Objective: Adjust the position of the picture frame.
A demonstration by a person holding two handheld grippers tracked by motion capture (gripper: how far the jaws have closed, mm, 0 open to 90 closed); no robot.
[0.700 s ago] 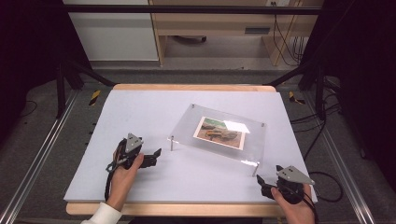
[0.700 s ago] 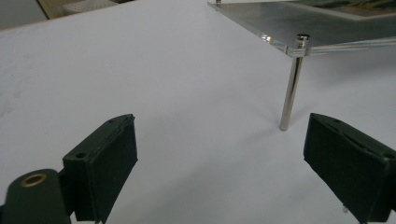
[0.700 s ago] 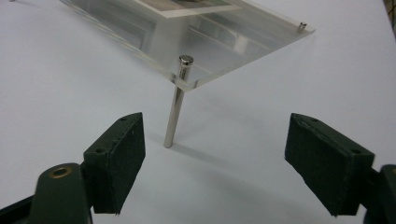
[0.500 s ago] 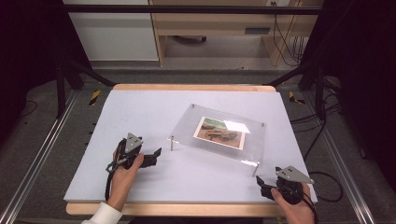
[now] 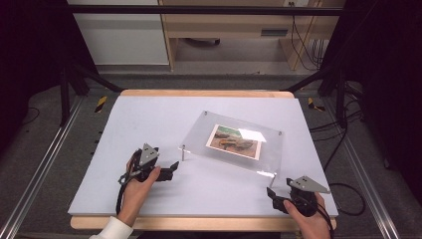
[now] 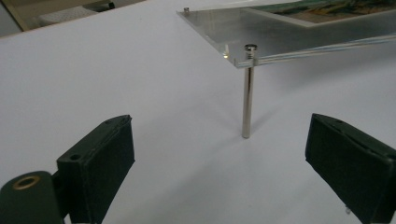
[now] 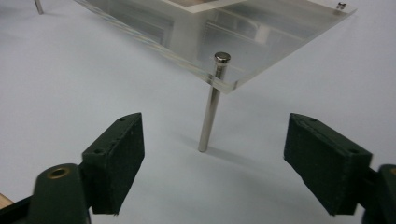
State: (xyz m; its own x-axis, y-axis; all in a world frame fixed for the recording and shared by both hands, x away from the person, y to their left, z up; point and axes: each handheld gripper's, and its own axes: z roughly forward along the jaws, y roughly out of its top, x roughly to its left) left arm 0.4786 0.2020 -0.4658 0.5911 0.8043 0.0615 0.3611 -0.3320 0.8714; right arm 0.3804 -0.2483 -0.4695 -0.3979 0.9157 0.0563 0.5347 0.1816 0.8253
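A clear acrylic picture frame point(image 5: 199, 135) holding a photo point(image 5: 235, 141) stands tilted on the white table, its near corners raised on thin metal posts. My left gripper point(image 5: 172, 167) rests on the table just left of the frame's left post point(image 5: 183, 153). In the left gripper view its jaws point(image 6: 219, 158) are open and that post point(image 6: 247, 98) stands ahead between them, untouched. My right gripper point(image 5: 271, 193) lies near the table's front edge below the right post point(image 5: 273, 179). Its jaws point(image 7: 212, 158) are open, with that post point(image 7: 210, 109) ahead of them.
The white table top point(image 5: 149, 119) has bare room to the left of and behind the frame. Its wooden front edge point(image 5: 199, 223) runs close under both hands. Beyond the table stand a wooden shelf unit point(image 5: 234, 30) and dark stand legs.
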